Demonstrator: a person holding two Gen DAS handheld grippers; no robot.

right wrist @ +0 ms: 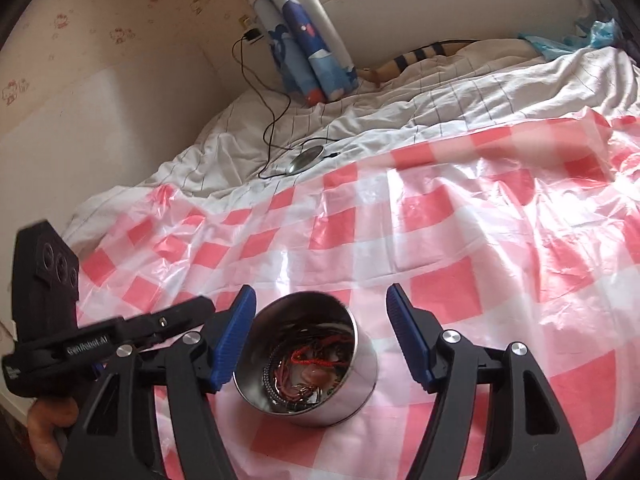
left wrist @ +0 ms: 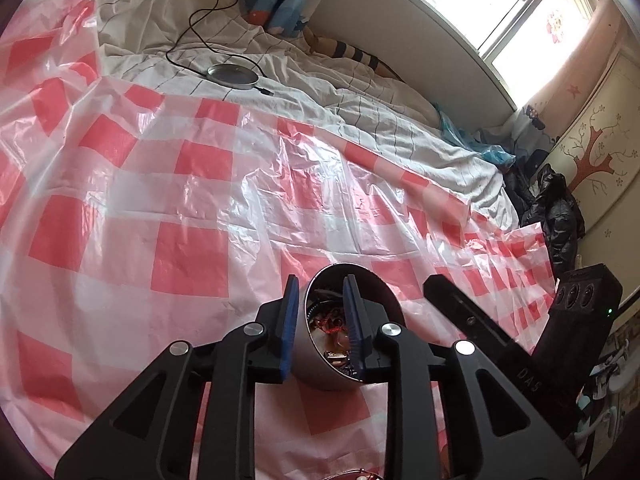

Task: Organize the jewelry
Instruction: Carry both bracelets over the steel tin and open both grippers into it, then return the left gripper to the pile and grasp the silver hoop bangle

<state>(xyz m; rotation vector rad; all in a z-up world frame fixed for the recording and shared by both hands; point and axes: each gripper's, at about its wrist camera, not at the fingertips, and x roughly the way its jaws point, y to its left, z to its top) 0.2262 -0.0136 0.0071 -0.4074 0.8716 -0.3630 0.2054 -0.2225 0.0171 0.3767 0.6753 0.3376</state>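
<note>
Left gripper (left wrist: 320,330): clamped on the wall of the steel bowl (left wrist: 340,376); one blue pad lies against the outside of the wall, the other (left wrist: 354,324) sits inside the rim. The bowl is tilted, its mouth turned toward the right.
Right gripper (right wrist: 320,340): jaws spread wide, one on each side of the bowl, neither pad touching it; holding nothing.
Steel bowl (right wrist: 344,396): near centre of the checkered sheet, between the right gripper's blue pads (right wrist: 236,340). In the right wrist view its base meets the sheet; whether it is partly lifted cannot be told.
Jewelry (right wrist: 308,376): tangled heap inside the bowl; red cord, dark beaded strands and a brownish piece are distinguishable. Individual items cannot be separated by eye.
Checkered sheet (left wrist: 192,208): glossy red-and-white plastic, wrinkled, spread over the near part of the bed.
Bedding (left wrist: 280,76): white with thin dark lines, rumpled, far side of the sheet.
Round metal disc (left wrist: 233,76): on the bedding just beyond the sheet's far edge, with a black cable (left wrist: 200,16) running from it toward the wall.
Blue patterned cushion (right wrist: 308,52): upright at the far wall.
Window (left wrist: 520,8): far right, bright.
</note>
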